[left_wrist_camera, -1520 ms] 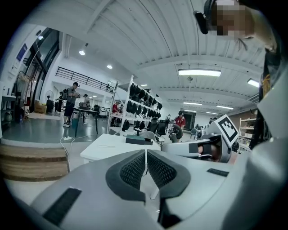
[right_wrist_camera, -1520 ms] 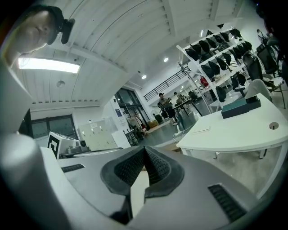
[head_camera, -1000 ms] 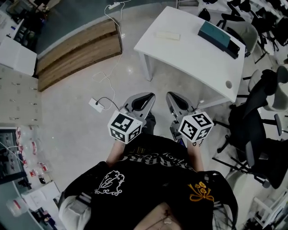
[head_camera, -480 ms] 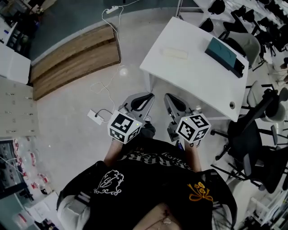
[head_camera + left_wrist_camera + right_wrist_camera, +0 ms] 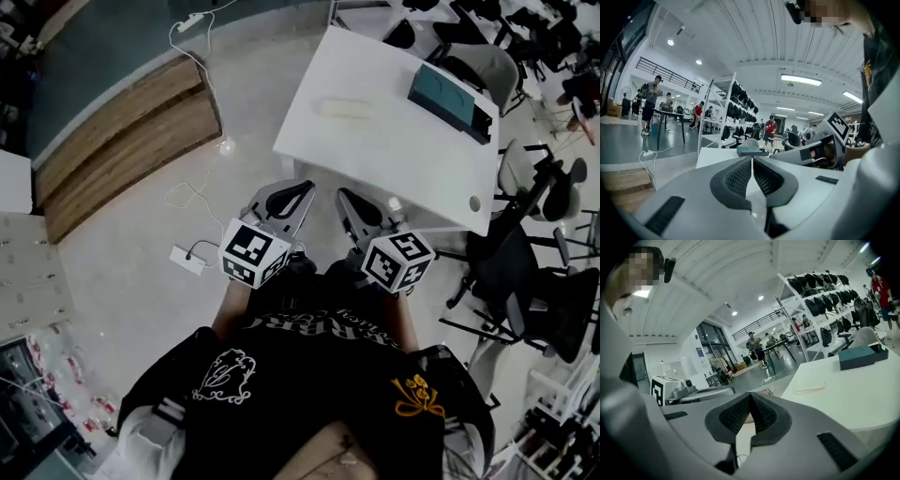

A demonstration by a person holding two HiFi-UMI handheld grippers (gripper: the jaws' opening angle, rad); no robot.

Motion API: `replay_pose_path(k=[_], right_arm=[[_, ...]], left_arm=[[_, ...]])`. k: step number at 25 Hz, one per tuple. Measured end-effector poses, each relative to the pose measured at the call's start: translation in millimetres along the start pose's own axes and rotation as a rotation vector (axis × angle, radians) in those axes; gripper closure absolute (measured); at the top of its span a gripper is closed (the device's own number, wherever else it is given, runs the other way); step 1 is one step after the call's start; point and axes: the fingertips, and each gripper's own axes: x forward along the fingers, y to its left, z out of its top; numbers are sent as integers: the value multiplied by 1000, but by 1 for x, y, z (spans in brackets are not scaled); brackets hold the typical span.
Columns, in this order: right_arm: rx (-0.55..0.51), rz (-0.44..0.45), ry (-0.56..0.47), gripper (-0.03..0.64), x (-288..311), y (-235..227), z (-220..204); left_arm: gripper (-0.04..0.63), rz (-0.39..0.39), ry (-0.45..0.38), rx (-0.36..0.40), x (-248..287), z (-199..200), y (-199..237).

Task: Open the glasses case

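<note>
White table [image 5: 403, 155] carries the pale glasses case [image 5: 346, 109], well ahead of the left hand-held gripper [image 5: 301, 191] and right hand-held gripper [image 5: 345, 197], both with jaws together on nothing.

I'm looking into a big open-plan office or lab hall. A white tabletop [image 5: 394, 122] stands on a pale polished floor [image 5: 122, 281], with black swivel chairs [image 5: 516, 267] crowded beside it. The right gripper view shows a tall white rack [image 5: 820, 287] hung with rows of dark items I can't identify, a railed upper gallery [image 5: 757, 324] and tall glazing [image 5: 710, 341]. In the left gripper view, people [image 5: 649, 103] stand at another table [image 5: 670, 111] under long ceiling lights [image 5: 801, 79]. A power strip [image 5: 187, 260] trails its cable across the floor.
</note>
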Motion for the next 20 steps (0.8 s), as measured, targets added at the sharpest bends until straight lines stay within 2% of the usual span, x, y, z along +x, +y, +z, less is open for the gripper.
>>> replay_pose_path(k=[6, 11, 20], right_arm=[[8, -67, -23, 603, -2, -25, 14], [27, -95, -27, 603, 4, -53, 25], [-1, -94, 12, 603, 54, -125, 53]], left_arm=[[568, -54, 13, -12, 26, -3, 2], [568, -62, 23, -13, 50, 1, 9], [568, 34, 41, -21, 101, 6, 57]])
